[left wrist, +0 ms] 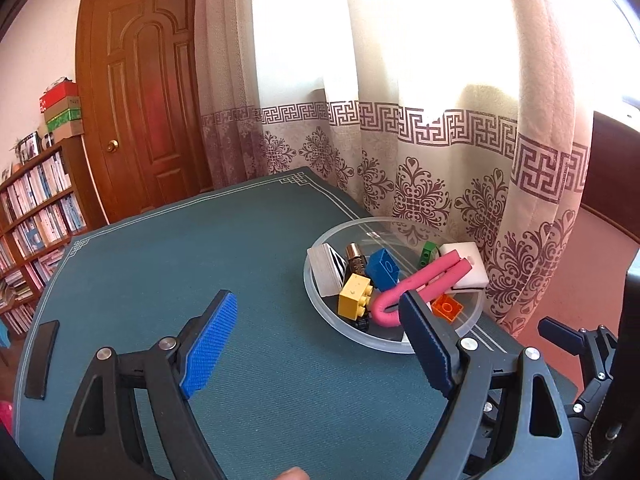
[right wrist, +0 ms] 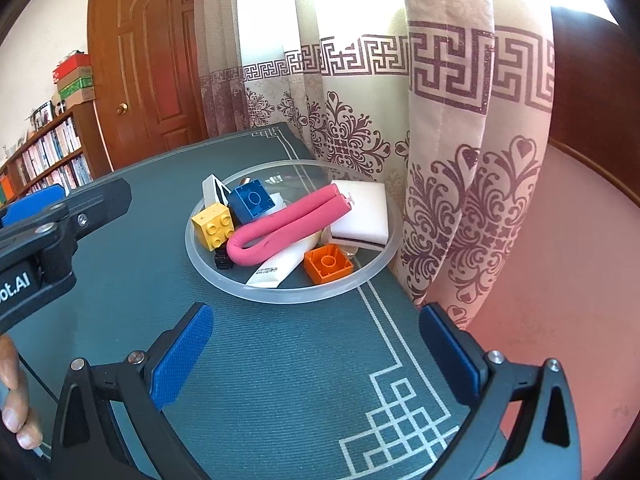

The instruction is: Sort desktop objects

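Note:
A clear round tray near the table's right edge holds a bent pink foam tube, a yellow brick, a blue brick, an orange brick, a green brick, a white sponge, a white tube and a white card stack. My left gripper is open and empty, just left of the tray. My right gripper is open and empty, in front of the tray.
The table has a teal mat. A black flat bar lies at its left edge. A patterned curtain hangs right behind the tray. A bookshelf and wooden door stand at the far left.

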Available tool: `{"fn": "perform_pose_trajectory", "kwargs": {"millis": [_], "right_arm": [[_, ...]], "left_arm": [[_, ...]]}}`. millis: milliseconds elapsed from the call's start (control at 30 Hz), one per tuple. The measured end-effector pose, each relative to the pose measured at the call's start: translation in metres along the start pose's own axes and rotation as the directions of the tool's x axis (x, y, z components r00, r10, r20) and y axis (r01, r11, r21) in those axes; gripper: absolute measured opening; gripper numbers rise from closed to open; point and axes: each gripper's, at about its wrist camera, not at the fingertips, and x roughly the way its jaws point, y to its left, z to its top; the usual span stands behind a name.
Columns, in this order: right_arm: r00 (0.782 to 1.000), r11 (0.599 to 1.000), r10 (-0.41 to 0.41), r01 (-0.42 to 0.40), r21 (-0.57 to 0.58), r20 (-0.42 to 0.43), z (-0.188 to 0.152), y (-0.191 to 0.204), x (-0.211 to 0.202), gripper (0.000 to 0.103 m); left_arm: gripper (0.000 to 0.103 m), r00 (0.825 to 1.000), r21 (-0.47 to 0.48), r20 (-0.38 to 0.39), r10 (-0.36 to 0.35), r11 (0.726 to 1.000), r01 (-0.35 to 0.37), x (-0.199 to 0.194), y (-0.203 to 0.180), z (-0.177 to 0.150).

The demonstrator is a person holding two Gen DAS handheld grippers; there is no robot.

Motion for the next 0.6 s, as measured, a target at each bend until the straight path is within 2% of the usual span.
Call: {"fn": "perform_pose_trajectory", "kwargs": {"millis": [333,600], "right_arm": [[1.000,1.000,0.000,0.000,0.002,-0.012,-0.0015,-0.0020,0.0046,0.103],[1.000,1.000,0.005,-0.005,0.002,-0.023,-0.0051,-0.0006,0.0073,0.103]], "left_arm": [[0.086,0.997,-0.030,-0.047,-0.062,0.998,0.061,0.0046,0.0010,-0.0038],[0.086,0.998,-0.009,-0.035,-0.059,0.998,0.059,0.0037,-0.0007,-0.0055]]}}
